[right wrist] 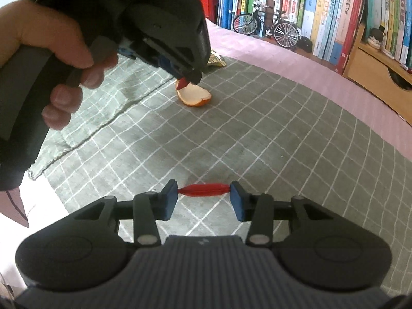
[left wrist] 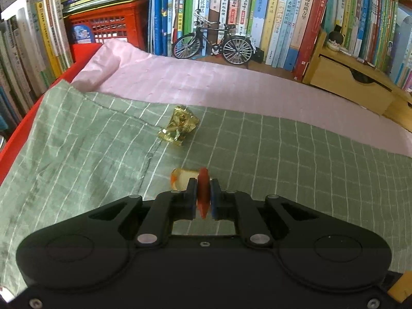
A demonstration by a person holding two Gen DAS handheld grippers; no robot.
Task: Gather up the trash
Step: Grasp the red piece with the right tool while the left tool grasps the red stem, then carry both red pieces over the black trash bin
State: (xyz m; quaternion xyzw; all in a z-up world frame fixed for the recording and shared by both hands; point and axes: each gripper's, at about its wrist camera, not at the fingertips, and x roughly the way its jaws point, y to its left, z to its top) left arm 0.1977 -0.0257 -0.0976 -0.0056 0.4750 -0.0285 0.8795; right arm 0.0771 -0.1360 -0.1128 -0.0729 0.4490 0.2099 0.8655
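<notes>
Left wrist view: the left gripper [left wrist: 203,193] has its two black fingers pressed together on a small red strip of plastic-like trash [left wrist: 203,189], which stands on edge between the blue pads. Just beyond the fingertips, to their left, a curved piece of orange peel with a white inner face [left wrist: 180,180] lies on the green checked cloth [left wrist: 296,167]. Farther off on the same cloth sits a crumpled gold foil wrapper [left wrist: 180,126]. A pink cloth [left wrist: 206,82] covers the surface behind the green one. A black model bicycle [left wrist: 213,42] stands at the back in front of a row of upright books [left wrist: 283,13]. A red plastic crate [left wrist: 108,23] is at the left rear; a light wooden drawer box [left wrist: 347,82] is at the right.

Right wrist view: the right gripper [right wrist: 203,198] stands partly spread, its blue pads touching the two ends of a second red twisted strip [right wrist: 203,190] that spans the gap lengthwise, close over the green checked cloth; whether it is lifted clear I cannot tell. Upper left, a person's hand [right wrist: 51,51] grips the handle of the left gripper, whose tip pinches the first red strip, its end showing just over the orange peel. A corner of the gold wrapper shows behind that tool.
</notes>
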